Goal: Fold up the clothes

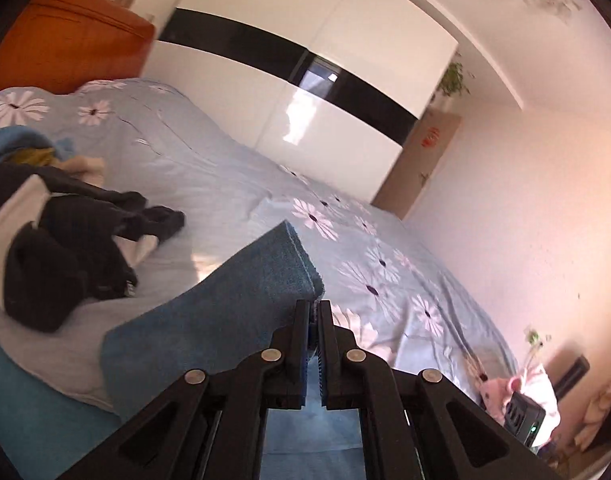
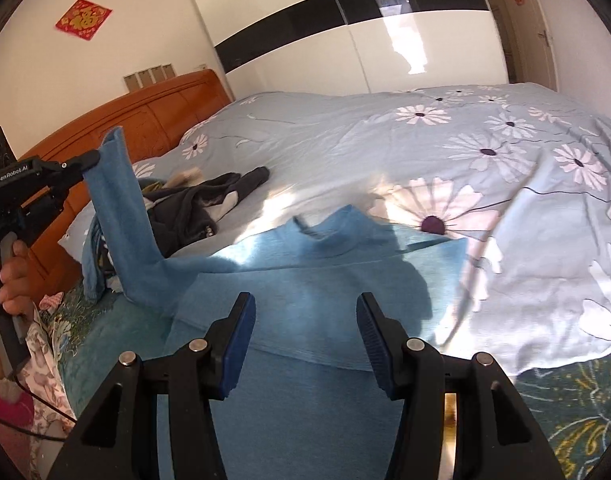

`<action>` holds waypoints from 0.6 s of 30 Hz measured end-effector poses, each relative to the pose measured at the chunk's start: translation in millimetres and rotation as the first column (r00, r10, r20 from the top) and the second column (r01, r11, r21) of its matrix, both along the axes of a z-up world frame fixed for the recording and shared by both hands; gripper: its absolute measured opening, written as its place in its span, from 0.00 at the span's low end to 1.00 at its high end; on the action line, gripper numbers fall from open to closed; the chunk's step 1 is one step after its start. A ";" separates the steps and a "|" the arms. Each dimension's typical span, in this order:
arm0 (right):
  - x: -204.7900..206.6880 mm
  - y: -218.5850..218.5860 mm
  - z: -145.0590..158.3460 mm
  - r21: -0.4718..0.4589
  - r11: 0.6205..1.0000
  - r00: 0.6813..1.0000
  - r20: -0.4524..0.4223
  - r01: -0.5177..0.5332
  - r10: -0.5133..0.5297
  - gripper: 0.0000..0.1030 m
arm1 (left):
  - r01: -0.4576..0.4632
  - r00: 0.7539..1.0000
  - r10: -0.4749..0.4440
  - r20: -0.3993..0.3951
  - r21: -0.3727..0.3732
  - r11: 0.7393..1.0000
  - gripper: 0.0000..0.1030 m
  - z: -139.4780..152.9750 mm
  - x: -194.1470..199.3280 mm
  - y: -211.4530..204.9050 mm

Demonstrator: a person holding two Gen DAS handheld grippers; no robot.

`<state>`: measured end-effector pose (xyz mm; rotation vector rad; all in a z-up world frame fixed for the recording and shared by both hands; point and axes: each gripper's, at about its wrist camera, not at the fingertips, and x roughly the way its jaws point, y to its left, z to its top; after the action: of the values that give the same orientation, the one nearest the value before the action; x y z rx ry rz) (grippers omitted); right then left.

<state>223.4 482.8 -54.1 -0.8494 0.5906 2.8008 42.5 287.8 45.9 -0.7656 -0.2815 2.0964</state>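
A blue sweater (image 2: pixel 305 268) lies spread on the flowered bedspread (image 2: pixel 445 140). One sleeve (image 2: pixel 119 216) stands lifted off the bed, with my left gripper (image 2: pixel 92 160) shut on its cuff end. The left wrist view shows the same sleeve (image 1: pixel 225 304) pinched between the closed jaws of the left gripper (image 1: pixel 314 310), draping down to the left. My right gripper (image 2: pixel 305 308) hovers over the sweater's near body, open, with nothing between its blue pads (image 2: pixel 237 344).
A pile of dark and white clothes (image 2: pixel 193 212) lies near the orange headboard (image 2: pixel 117 120); it also shows as the dark pile (image 1: pixel 65 248). A person's hand (image 2: pixel 9 276) holds the left tool's handle. A white wardrobe (image 2: pixel 345 52) stands behind the bed.
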 end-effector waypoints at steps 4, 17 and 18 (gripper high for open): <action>29.4 40.3 -2.4 -0.024 0.995 0.995 0.009 0.097 -0.097 0.53 | 0.117 0.992 -0.112 0.057 -0.096 0.989 0.04 -42.2 25.1 74.1; 49.0 68.0 -18.2 -0.045 0.993 0.993 0.051 0.108 -0.106 0.53 | 0.272 0.958 -0.228 0.172 -0.304 0.913 0.29 -133.0 62.5 119.6; 42.1 63.4 -18.1 -0.042 0.995 0.995 0.051 0.086 -0.084 0.53 | 0.257 0.964 -0.222 0.148 -0.291 0.921 0.41 -123.6 64.2 107.9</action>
<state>265.5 546.2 -72.2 -0.8772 0.6673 2.6925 106.7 395.7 -77.7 -1.0498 0.0831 1.8867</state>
